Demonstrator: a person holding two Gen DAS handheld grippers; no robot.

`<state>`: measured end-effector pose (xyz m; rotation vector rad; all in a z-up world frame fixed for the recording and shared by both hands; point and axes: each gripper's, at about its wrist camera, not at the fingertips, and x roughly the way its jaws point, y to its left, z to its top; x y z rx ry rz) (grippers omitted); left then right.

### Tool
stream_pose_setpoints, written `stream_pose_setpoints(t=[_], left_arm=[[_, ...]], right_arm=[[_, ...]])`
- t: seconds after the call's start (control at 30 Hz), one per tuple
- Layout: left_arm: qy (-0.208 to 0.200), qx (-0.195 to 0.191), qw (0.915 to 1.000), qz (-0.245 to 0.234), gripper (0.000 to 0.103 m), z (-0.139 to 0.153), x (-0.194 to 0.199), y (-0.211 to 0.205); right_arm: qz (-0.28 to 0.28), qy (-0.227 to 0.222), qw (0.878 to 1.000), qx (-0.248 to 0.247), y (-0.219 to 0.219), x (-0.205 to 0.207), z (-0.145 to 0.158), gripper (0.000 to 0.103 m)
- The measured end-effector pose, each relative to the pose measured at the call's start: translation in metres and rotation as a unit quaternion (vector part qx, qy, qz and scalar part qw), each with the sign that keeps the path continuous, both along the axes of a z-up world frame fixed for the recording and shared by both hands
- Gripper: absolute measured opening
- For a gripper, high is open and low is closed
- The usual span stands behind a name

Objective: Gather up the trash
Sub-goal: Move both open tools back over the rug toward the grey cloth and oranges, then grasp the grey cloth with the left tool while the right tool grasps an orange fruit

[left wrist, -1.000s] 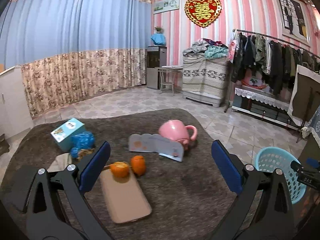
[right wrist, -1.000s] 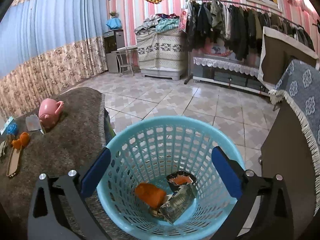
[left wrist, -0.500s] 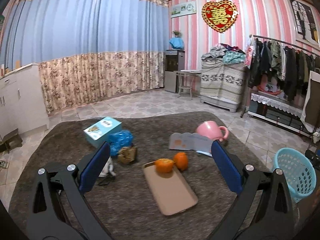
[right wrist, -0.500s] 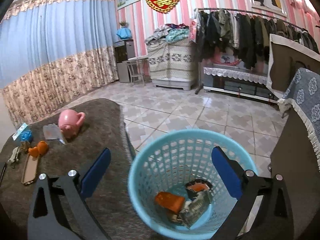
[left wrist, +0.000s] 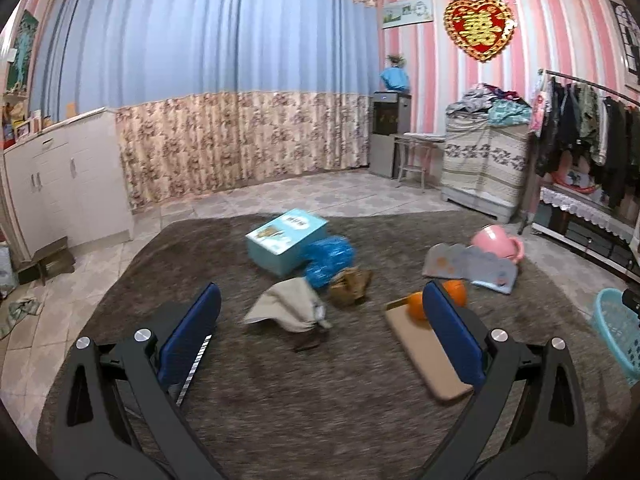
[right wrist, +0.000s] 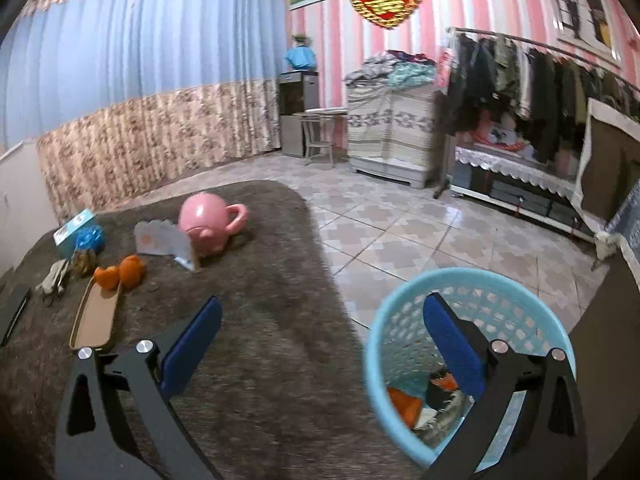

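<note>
On the brown-covered table (left wrist: 280, 392) lie a crumpled beige wrapper (left wrist: 288, 309), a crumpled blue wrapper (left wrist: 330, 258) and a brown scrap (left wrist: 351, 285). My left gripper (left wrist: 320, 328) hangs open above the table, just short of the beige wrapper, with nothing between its fingers. The light blue trash basket (right wrist: 404, 312) stands on the floor beside the table and holds an orange wrapper (right wrist: 404, 400) and other trash. My right gripper (right wrist: 320, 340) is open and empty, its right finger over the basket mouth, its left over the table edge.
A teal box (left wrist: 286, 240), a pink mug (left wrist: 498, 242), a scalloped card (left wrist: 468, 266), two oranges (left wrist: 438, 300) and a tan tray (left wrist: 428, 350) share the table. A dark flat object (left wrist: 188, 360) lies under my left finger. Cabinets, curtains and a clothes rack ring the tiled floor.
The left gripper has swung left, bringing the beige wrapper between its fingers' line of sight. The right gripper has swung left and back from the basket toward the table.
</note>
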<state>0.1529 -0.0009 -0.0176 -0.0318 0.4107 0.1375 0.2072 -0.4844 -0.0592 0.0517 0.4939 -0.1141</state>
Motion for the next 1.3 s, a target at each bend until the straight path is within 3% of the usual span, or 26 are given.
stream_pose_setpoints(t=[0.43,0.7,1.0,1.13,1.17,1.3], left_arm=[[0.042,-0.014,0.9986,0.03,0.098,-0.035,0.011,0.052],[0.085,-0.017,0.9961,0.016,0.097,-0.056,0.056,0.049],[0.13,0.01,0.9915,0.001,0.097,-0.074,0.115,0.038],[0.167,-0.015,0.9858,-0.001,0.083,-0.088,0.132,0.043],[0.172,-0.024,0.9848,-0.002,0.076,-0.089,0.134,0.046],[0.17,-0.043,0.9844,-0.009,0.066,-0.093,0.135,0.05]], right_arm=[[0.045,0.021,0.999,0.005,0.05,0.024,-0.015,0.099],[0.069,0.041,0.996,0.043,0.066,0.055,-0.027,0.098],[0.114,0.06,0.991,0.02,0.111,0.097,-0.035,0.098],[0.14,0.067,0.988,0.007,0.133,0.11,-0.038,0.098],[0.143,0.069,0.987,0.005,0.137,0.113,-0.039,0.098],[0.164,0.08,0.983,0.001,0.159,0.128,-0.042,0.097]])
